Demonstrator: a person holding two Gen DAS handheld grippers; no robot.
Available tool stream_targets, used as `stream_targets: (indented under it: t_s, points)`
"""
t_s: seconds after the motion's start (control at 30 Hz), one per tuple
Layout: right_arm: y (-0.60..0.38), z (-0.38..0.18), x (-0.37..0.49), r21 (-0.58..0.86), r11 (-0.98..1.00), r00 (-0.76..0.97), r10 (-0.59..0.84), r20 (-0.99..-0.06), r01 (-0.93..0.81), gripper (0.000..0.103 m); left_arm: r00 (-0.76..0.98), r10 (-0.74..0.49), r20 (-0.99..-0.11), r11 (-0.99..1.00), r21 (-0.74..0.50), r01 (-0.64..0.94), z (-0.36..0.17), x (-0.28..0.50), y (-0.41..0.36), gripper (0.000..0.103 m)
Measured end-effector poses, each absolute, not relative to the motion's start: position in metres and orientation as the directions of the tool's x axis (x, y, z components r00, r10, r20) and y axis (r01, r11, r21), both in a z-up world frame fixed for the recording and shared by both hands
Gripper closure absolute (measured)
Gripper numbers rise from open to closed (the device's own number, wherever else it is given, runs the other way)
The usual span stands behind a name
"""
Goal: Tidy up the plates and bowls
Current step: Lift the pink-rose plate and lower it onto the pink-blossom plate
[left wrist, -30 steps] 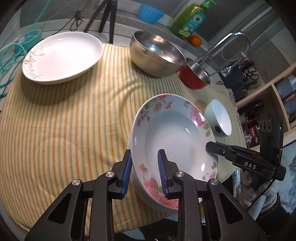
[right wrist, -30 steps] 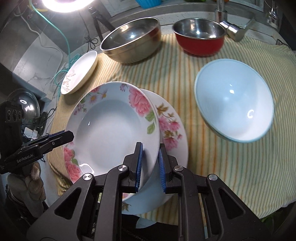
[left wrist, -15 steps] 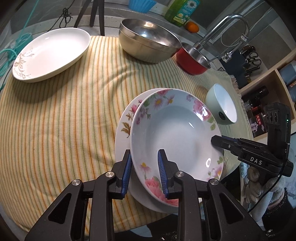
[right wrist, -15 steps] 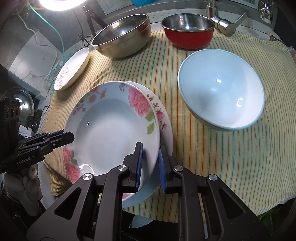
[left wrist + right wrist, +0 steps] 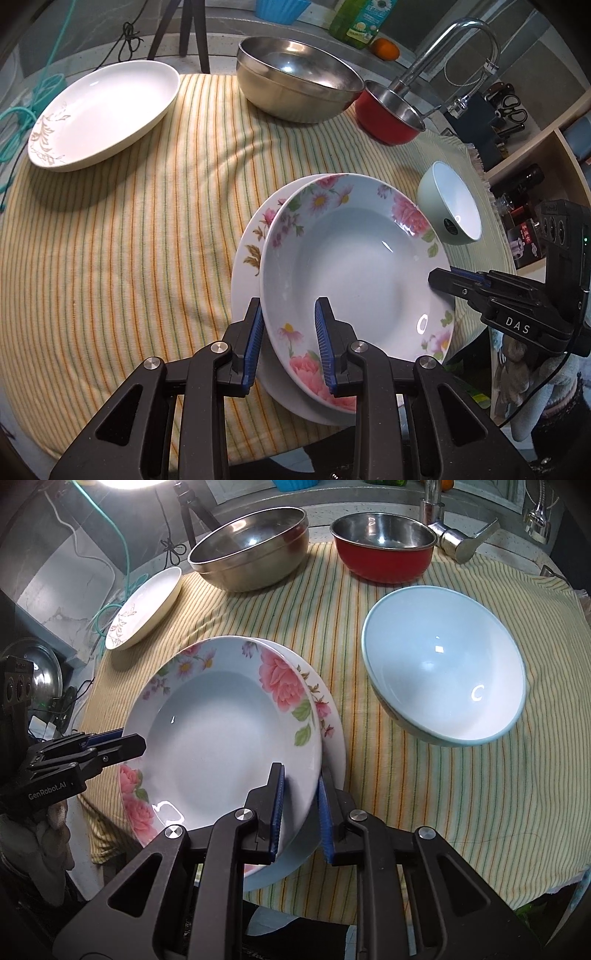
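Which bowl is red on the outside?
The small steel-lined red bowl beside the tap; the big steel bowl is silver, and the pale blue bowl is light.

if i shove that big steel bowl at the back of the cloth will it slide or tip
The steel bowl would probably slide rather than tip: it looks wide and low. Its thin shiny wall suggests it is light, so it may skid abruptly. The striped cloth beneath could bunch and drag.

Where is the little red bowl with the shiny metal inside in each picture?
Left wrist view: the red bowl with the metal inside sits upper right, under the curved tap, right of the big steel bowl.
Right wrist view: the same red bowl sits top centre-right, again right of the big steel bowl.
Shared landmark: the big steel bowl next to it on the striped cloth.
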State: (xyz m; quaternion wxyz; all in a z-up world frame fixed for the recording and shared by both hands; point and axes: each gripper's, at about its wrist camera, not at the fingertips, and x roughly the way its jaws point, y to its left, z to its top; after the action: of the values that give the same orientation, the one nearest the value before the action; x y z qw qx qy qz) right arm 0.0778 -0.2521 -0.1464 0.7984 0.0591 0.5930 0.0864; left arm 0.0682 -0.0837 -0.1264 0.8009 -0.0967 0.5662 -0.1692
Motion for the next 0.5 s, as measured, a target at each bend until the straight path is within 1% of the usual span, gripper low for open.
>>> stream_targets:
  t_s: [0.3,0.43,0.5]
  points:
    - [-0.245,-0.146,0.079,0.145,0.984,0.278,0.168,-0.946,-0.100,0.082,0.301,-0.362,-0.882,0.931,-0.325,0.166,-0.125,0.069,-0.086,0.078]
    - [-0.241,-0.146,0.079,0.112,0.987,0.279,0.141,-0.950,-0.119,0.081,0.303,-0.353,-0.885,0.934,-0.314,0.169,-0.124,0.069,-0.087,0.074]
    - [-0.241,-0.146,0.079,0.104,0.987,0.279,0.135,-0.951,-0.121,0.081,0.301,-0.351,-0.887,0.935,-0.312,0.172,-0.124,0.069,-0.088,0.074]
